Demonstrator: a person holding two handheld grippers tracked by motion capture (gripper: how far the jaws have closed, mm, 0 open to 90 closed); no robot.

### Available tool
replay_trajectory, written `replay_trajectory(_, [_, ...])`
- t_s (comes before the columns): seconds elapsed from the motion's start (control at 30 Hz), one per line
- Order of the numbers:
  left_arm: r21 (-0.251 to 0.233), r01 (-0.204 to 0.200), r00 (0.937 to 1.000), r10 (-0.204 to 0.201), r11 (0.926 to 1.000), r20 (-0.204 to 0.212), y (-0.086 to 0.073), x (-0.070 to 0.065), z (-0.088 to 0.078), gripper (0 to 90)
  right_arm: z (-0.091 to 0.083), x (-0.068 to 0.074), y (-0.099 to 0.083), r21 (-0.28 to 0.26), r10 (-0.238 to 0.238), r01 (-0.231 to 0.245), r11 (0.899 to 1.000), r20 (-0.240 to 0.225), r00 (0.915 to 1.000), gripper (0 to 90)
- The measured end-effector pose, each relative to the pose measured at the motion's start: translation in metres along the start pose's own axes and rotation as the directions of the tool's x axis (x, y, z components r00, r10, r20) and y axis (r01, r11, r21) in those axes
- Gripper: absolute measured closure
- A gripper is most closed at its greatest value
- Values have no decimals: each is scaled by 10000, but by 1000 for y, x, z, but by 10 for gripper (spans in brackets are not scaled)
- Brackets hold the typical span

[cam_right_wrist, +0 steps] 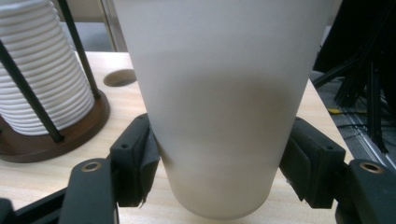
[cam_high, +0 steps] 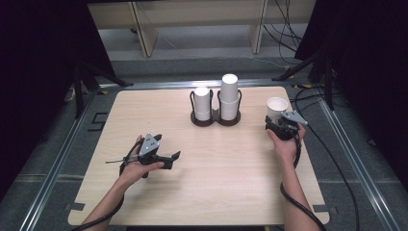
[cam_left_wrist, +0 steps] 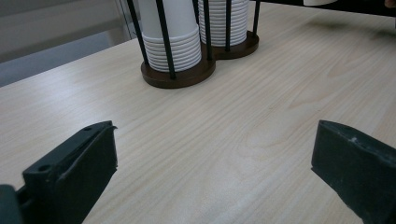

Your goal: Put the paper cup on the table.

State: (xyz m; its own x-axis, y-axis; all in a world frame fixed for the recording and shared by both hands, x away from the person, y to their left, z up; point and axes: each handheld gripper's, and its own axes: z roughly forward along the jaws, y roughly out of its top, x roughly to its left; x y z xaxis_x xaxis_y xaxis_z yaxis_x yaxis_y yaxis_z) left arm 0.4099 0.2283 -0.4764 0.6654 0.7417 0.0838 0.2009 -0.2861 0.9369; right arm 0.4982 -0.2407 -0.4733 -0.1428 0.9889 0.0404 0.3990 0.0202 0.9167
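Note:
My right gripper (cam_high: 276, 124) is shut on a single white paper cup (cam_high: 277, 106) near the table's right edge. In the right gripper view its pads (cam_right_wrist: 145, 156) press both sides of the upright cup (cam_right_wrist: 219, 84) low on its wall. I cannot tell whether the cup's base touches the table. A dark wooden cup holder (cam_high: 215, 119) with black wire posts stands at the middle back and carries two stacks of white cups (cam_high: 229, 96), the right stack taller. My left gripper (cam_high: 168, 147) rests at the front left, open with nothing between its jaws, and faces the holder (cam_left_wrist: 180, 77).
The pale wooden table (cam_high: 226, 168) has rounded corners and a small round hole (cam_right_wrist: 119, 77) near its far edge. Black cables trail from both grippers over the front edge. Dark stands and cables (cam_high: 312, 62) crowd the floor at the right rear.

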Motion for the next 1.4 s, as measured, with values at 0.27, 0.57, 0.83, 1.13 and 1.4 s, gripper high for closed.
replay_trajectory(0.27, [155, 6, 10000, -6, 9999, -4, -1, 0, -1, 0, 8, -4, -6, 393, 154, -156, 9991, 33, 9999, 334])
replay_trajectory(0.57, [210, 59, 10000, -60, 9998, 31, -3, 0, -1, 0, 13, -5, -6, 866, -24, 8, 9962, 176, 9998, 333])
replay_trajectory(0.83, [175, 43, 10000, -43, 9998, -10, -5, 0, 0, 0, 16, -6, -6, 1087, 36, -81, 9940, 414, 9991, 330])
replay_trajectory(1.13, [120, 97, 10000, -97, 9999, 17, -6, 0, 0, 0, 18, -7, -6, 1202, -86, 20, 9927, 548, 9985, 328])
replay_trajectory(1.4, [108, 105, 9999, -105, 9999, -43, -5, 2, -2, 0, 20, -7, -7, 1481, 48, -127, 9889, 532, 9986, 326])
